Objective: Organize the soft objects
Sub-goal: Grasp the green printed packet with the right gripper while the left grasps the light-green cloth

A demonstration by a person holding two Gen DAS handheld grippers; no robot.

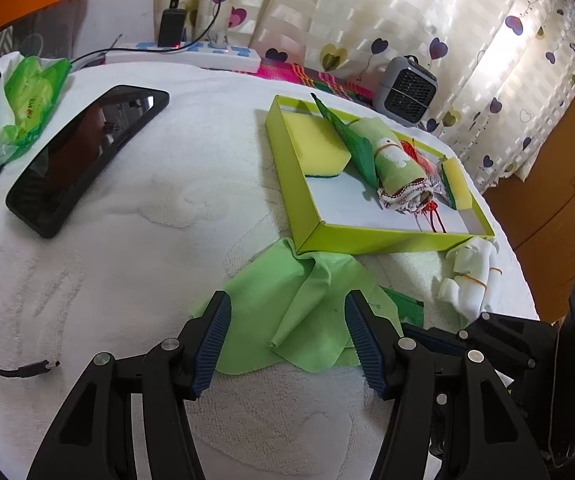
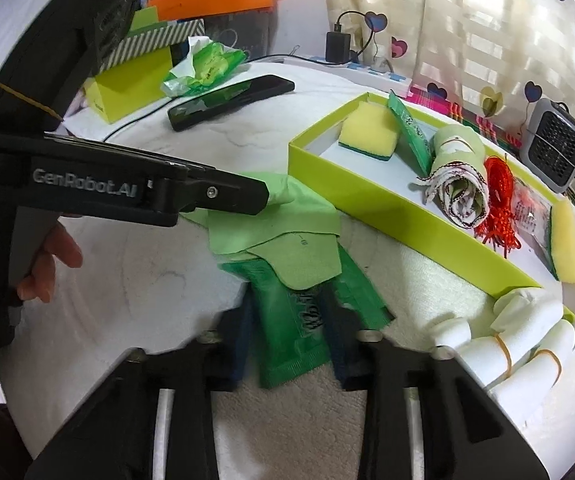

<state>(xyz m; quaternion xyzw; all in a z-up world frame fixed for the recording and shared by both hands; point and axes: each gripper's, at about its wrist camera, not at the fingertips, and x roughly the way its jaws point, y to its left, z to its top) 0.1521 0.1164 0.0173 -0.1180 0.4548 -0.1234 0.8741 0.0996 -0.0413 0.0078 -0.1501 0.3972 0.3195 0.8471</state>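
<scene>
A tray [image 2: 415, 216] is seen beyond the right claw [image 2: 293, 344], a phone [image 1: 83, 156] far left. A dark green packet [image 2: 287, 332] is gripped between its blurred fingers, partly hidden under a light green cloth [image 1: 307, 304]. The left claw [image 1: 287, 348] is held open over the cloth.

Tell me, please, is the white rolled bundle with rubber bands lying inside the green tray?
No, the white rolled bundle lies on the towel outside the green tray.
</scene>
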